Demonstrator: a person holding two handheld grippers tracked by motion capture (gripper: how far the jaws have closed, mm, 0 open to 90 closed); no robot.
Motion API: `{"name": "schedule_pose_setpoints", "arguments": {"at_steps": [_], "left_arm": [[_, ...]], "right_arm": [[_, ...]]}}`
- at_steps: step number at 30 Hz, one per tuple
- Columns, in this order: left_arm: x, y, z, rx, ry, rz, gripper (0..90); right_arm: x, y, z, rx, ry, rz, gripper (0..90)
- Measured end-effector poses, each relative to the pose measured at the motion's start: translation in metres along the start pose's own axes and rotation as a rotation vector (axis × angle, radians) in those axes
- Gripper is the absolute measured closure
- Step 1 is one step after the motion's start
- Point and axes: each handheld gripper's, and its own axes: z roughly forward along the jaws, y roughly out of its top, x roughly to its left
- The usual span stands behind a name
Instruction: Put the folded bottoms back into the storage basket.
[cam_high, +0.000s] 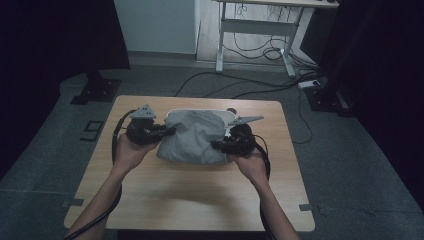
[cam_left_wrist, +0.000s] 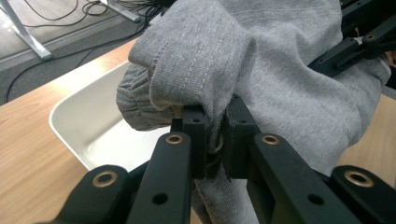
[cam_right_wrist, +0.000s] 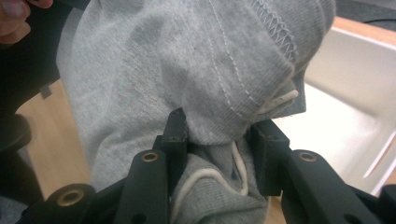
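A: Garment first. Where is it?

B: Grey hoodie (cam_high: 192, 136), bunched, hanging between both tools over the near edge of the white tray (cam_high: 226, 116), mid worktop (cam_high: 200, 195). Judging from the high view, it's lifted rather than lying flat.

A: Long axis?

B: Runs left to right across the worktop, one end per hand. Tray sits just behind and partly under it, so any lowering goes forward and down, I'd guess.

A: Left hand-held gripper?

B: Left hand-held gripper (cam_left_wrist: 215, 140) is clenched on a fold of the hoodie (cam_left_wrist: 261, 74); jaws nearly together, cloth squeezed between. It's at the hoodie's left end.

A: Right one?

B: Right hand-held gripper (cam_right_wrist: 219, 140) is clamped on a thicker wad at the right end, jaws wider apart, with the drawcord (cam_right_wrist: 236, 161) caught in the bundle.

A: Which hand is nearer the tray?

B: About even from above; the right looks slightly closer to the tray's far corner, but hard to call.

A: Views differ how?

B: High view gives the span and both hands level. Left gripper view shows the tray (cam_left_wrist: 93, 126) interior bare beneath the cloth. Right gripper view shows the hoodie (cam_right_wrist: 187, 60) seam, the cord, and the tray (cam_right_wrist: 341, 84) wall beyond.
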Motion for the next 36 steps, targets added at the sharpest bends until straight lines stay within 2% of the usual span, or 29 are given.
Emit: {"name": "schedule_pose_setpoints", "arguments": {"at_steps": [9, 13, 22, 26, 36], "left_arm": [[0.019, 0.015, 0.012, -0.005, 0.021, -0.019, 80.8], [0.028, 0.016, 0.026, 0.011, 0.038, -0.024, 80.8], [0.044, 0.005, 0.057, 0.065, 0.083, -0.038, 80.8], [0.051, -0.001, 0.074, 0.093, 0.103, -0.045, 80.8], [0.061, -0.017, 0.106, 0.191, 0.127, -0.043, 80.8]], "right_arm": [[-0.018, 0.018, 0.010, -0.018, -0.034, 0.002, 63.4], [-0.030, 0.021, 0.019, -0.015, -0.059, 0.002, 63.4], [-0.048, 0.019, 0.042, 0.022, -0.104, 0.009, 63.4], [-0.060, 0.013, 0.060, 0.046, -0.118, 0.029, 63.4], [-0.077, 0.002, 0.092, 0.116, -0.147, 0.054, 63.3]]}}
